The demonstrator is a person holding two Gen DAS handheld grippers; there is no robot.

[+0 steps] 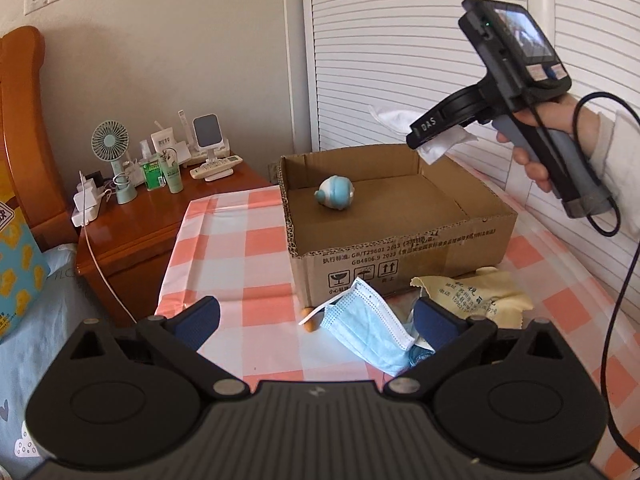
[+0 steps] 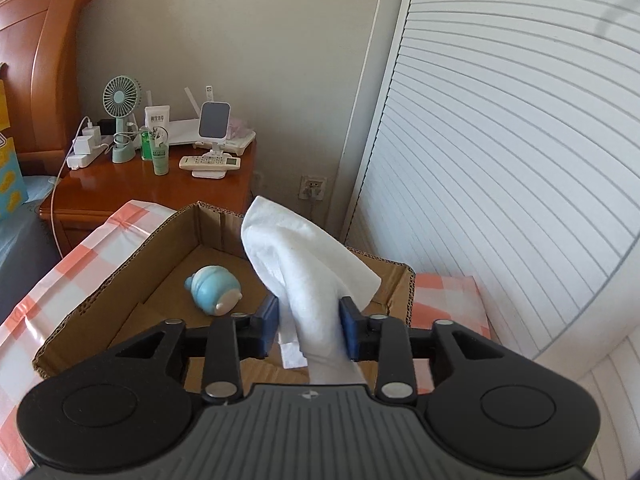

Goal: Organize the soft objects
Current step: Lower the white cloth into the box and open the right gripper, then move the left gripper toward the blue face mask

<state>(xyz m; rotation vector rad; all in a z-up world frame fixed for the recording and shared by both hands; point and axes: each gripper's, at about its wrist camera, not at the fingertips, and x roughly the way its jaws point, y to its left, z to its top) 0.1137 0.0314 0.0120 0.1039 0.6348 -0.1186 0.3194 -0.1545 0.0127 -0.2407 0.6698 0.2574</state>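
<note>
An open cardboard box [image 1: 400, 248] stands on the checked table; it also shows in the right wrist view [image 2: 132, 264]. A blue-and-white soft toy [image 1: 334, 193] lies inside it [image 2: 214, 290]. My right gripper [image 2: 308, 330] is shut on a white cloth [image 2: 304, 264] and holds it above the box's right rim; in the left wrist view the cloth [image 1: 444, 146] hangs from that gripper [image 1: 424, 136]. My left gripper [image 1: 316, 322] is open and empty, low over the table before a blue face mask [image 1: 366, 326] and a yellow cloth [image 1: 480, 296].
A wooden nightstand [image 1: 160, 216] at the left holds a small fan [image 1: 111, 148], bottles, a remote and chargers. A white louvred door [image 2: 500, 160] runs along the right. A bed with blue bedding [image 1: 32, 320] lies at the left. A cable [image 1: 616, 320] hangs from the right gripper.
</note>
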